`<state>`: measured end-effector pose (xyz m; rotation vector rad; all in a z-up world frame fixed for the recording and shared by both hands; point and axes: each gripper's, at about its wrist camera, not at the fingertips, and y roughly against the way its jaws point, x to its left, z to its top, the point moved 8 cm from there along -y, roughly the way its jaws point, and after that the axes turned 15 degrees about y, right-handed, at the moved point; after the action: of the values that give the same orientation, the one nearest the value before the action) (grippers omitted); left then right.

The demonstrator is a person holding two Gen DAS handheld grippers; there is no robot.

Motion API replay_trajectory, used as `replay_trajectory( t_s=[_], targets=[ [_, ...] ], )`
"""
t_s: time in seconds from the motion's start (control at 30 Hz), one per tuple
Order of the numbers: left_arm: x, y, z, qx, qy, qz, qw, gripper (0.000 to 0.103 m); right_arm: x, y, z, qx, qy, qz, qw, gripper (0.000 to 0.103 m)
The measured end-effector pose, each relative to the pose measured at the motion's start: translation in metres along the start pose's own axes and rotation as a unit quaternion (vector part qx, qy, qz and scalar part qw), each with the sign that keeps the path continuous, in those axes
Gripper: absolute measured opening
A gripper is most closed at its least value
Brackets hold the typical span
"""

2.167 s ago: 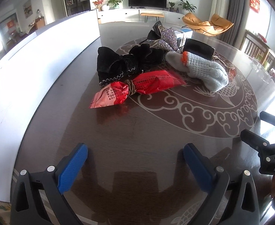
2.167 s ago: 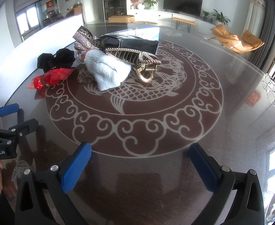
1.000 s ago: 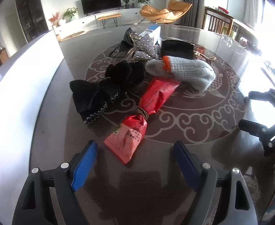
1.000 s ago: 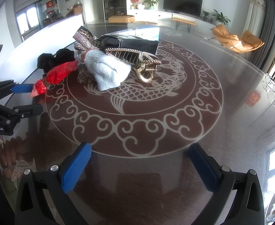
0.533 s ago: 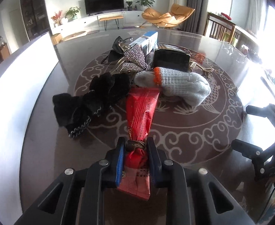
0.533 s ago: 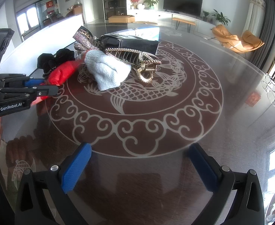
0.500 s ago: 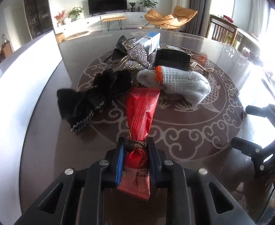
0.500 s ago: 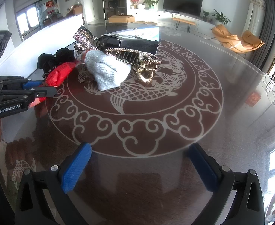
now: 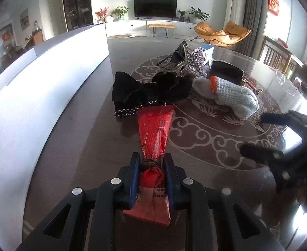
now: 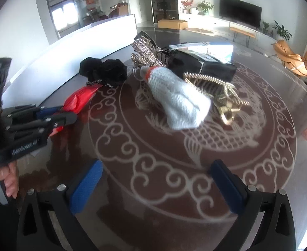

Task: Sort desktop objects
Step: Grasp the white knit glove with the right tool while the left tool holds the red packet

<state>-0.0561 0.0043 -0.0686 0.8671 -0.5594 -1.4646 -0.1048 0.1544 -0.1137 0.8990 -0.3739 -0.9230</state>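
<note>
My left gripper (image 9: 151, 163) is shut on a red plastic packet (image 9: 155, 129) at its tied waist; the packet points away toward the pile. It also shows in the right wrist view (image 10: 80, 98), held by the left gripper (image 10: 66, 116). Beyond it lie a black velvet bow (image 9: 147, 92), a grey knit glove with an orange band (image 9: 230, 93), a rhinestone bow (image 9: 195, 62) and a black box (image 9: 226, 73). My right gripper (image 10: 153, 179) is open and empty over the glass table, short of the glove (image 10: 176, 96). It shows at the right of the left wrist view (image 9: 278, 133).
The round dark table (image 10: 195, 146) has a glass top over a pale scroll pattern. A gold metal hair claw (image 10: 222, 96) lies by the black box (image 10: 201, 64). A white panel (image 9: 38, 79) runs along the table's left side. A blue and white carton (image 9: 207, 52) lies behind the pile.
My left gripper closed on the red packet and has swung it left, away from the glove. My right gripper has moved forward and left toward the pile.
</note>
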Motion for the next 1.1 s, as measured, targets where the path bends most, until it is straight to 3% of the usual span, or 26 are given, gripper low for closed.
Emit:
replay_trajectory(
  t_s=[0.1, 0.13, 0.17, 0.2, 0.27, 0.33, 0.4, 0.57, 0.6, 0.63, 0.67, 0.7, 0.73, 0.77, 0.8, 0.9, 1.03, 1.1],
  targets=[
    [0.004, -0.003, 0.003, 0.005, 0.02, -0.018, 0.9996, 0.022, -0.025, -0.019, 0.022, 0.006, -0.024, -0.024, 0.999, 0.102],
    [0.005, -0.003, 0.003, 0.006, 0.025, -0.022, 0.9994, 0.022, -0.032, -0.022, 0.028, 0.003, -0.032, -0.026, 0.999, 0.096],
    [0.007, -0.003, 0.004, 0.006, 0.028, -0.024, 0.9993, 0.022, -0.035, -0.022, 0.034, -0.003, -0.032, -0.028, 0.999, 0.073],
    [0.009, -0.003, 0.003, 0.006, 0.029, -0.026, 0.9992, 0.022, -0.035, -0.022, 0.038, -0.004, -0.029, -0.027, 0.999, 0.057],
    [0.015, 0.001, -0.001, 0.006, 0.032, -0.028, 0.9991, 0.022, -0.027, -0.019, 0.039, -0.001, -0.018, -0.016, 1.0, 0.046],
    [0.018, 0.001, -0.002, 0.007, 0.036, -0.031, 0.9988, 0.023, -0.012, -0.012, 0.033, 0.0, 0.006, -0.011, 1.0, 0.041],
    [0.018, 0.001, -0.001, 0.008, 0.039, -0.033, 0.9987, 0.023, 0.005, -0.001, 0.019, 0.006, 0.011, -0.009, 1.0, 0.041],
    [0.021, 0.004, -0.005, 0.006, 0.039, -0.027, 0.9988, 0.023, 0.041, 0.043, -0.032, -0.005, -0.041, 0.015, 0.999, 0.05],
    [0.02, 0.005, -0.005, 0.005, 0.037, -0.024, 0.999, 0.024, 0.044, 0.049, -0.04, -0.008, -0.04, 0.013, 0.999, 0.054],
    [0.02, 0.006, -0.006, 0.005, 0.035, -0.023, 0.9991, 0.025, 0.047, 0.053, -0.045, -0.01, -0.037, 0.008, 0.999, 0.07],
    [0.019, 0.006, -0.006, 0.005, 0.032, -0.022, 0.9992, 0.03, 0.048, 0.056, -0.048, -0.012, -0.03, 0.001, 0.999, 0.089],
    [0.019, 0.006, -0.007, 0.006, 0.03, -0.022, 0.9993, 0.045, 0.049, 0.056, -0.048, -0.014, -0.017, -0.009, 1.0, 0.095],
    [0.019, 0.006, -0.007, 0.007, 0.027, -0.018, 0.9995, 0.058, 0.048, 0.055, -0.047, -0.013, -0.001, -0.022, 1.0, 0.098],
    [0.019, 0.006, -0.008, 0.006, 0.024, -0.009, 0.9997, 0.08, 0.046, 0.052, -0.046, -0.007, 0.012, -0.028, 1.0, 0.098],
    [0.019, 0.008, -0.008, 0.001, 0.02, -0.002, 0.9998, 0.087, 0.045, 0.048, -0.047, 0.001, 0.024, -0.029, 0.999, 0.098],
    [0.02, 0.009, -0.007, -0.002, 0.018, 0.004, 0.9998, 0.087, 0.044, 0.033, -0.047, 0.021, 0.04, -0.006, 0.999, 0.099],
    [0.025, 0.003, -0.007, 0.016, 0.032, -0.001, 0.9993, 0.088, 0.044, 0.025, -0.046, 0.016, 0.051, -0.011, 0.999, 0.103],
    [0.023, 0.002, -0.008, 0.019, 0.029, -0.006, 0.9994, 0.094, 0.044, 0.023, -0.044, 0.016, 0.051, -0.01, 0.999, 0.103]
  ],
)
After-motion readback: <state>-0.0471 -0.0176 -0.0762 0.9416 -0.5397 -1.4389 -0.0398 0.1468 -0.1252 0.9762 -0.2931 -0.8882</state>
